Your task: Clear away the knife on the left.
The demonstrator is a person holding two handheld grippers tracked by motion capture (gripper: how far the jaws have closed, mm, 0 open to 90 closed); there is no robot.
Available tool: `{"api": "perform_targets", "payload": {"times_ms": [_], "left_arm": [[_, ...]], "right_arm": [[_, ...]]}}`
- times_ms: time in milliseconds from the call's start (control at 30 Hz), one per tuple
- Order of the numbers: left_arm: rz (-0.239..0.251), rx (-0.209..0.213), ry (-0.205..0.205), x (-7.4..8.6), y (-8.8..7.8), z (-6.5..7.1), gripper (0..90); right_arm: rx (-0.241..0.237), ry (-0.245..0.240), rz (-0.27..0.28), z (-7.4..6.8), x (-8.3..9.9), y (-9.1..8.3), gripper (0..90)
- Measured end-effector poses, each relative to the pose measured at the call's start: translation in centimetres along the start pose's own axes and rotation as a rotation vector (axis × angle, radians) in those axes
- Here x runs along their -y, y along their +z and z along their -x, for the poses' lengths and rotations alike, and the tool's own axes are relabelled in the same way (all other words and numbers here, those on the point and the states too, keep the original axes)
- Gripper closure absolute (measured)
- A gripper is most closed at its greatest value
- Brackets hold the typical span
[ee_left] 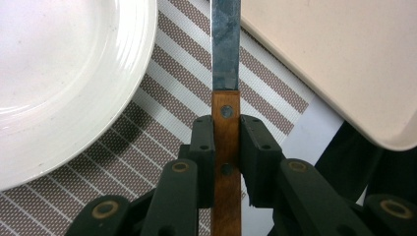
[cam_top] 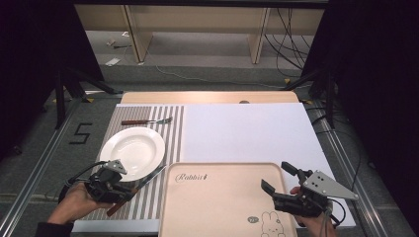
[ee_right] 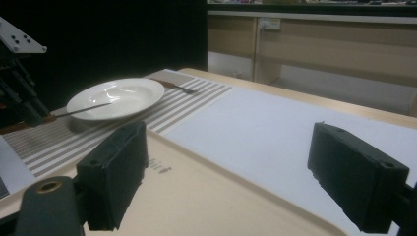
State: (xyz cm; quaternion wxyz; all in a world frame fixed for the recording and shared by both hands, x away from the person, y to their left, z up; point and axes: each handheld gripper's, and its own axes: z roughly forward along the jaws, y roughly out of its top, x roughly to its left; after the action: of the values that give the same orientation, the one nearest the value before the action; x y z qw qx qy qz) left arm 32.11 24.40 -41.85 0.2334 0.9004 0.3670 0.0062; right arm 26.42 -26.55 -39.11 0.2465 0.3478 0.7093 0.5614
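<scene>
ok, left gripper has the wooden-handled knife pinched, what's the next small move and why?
Probably lower the wooden-handled knife onto the striped placemat just right of the white round plate. The left gripper is clamped on its handle, blade hanging between plate and beige tray, with the fork already laid beyond the plate.

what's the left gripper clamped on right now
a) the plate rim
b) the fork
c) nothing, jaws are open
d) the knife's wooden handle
d: in the left gripper view the left gripper has both pads pressed against the wooden handle of the knife, its blade running on ahead between the plate and the tray; the fork lies apart beyond the plate.
</scene>
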Motion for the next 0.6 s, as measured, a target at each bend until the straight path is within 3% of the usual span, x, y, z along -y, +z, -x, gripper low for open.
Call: {"api": "perform_targets", "payload": {"times_ms": [400,600], "left_arm": [[0.081,0.032,-0.037,-1.0,-0.3,1.2,76.8],[0.087,0.064,-0.014,-2.0,0.4,2.9,76.8]], "right_arm": [[0.002,0.002,-0.002,0.1,0.0,0.0,16.3],[0.002,0.002,0.000,0.1,0.0,0.0,16.4]]}}
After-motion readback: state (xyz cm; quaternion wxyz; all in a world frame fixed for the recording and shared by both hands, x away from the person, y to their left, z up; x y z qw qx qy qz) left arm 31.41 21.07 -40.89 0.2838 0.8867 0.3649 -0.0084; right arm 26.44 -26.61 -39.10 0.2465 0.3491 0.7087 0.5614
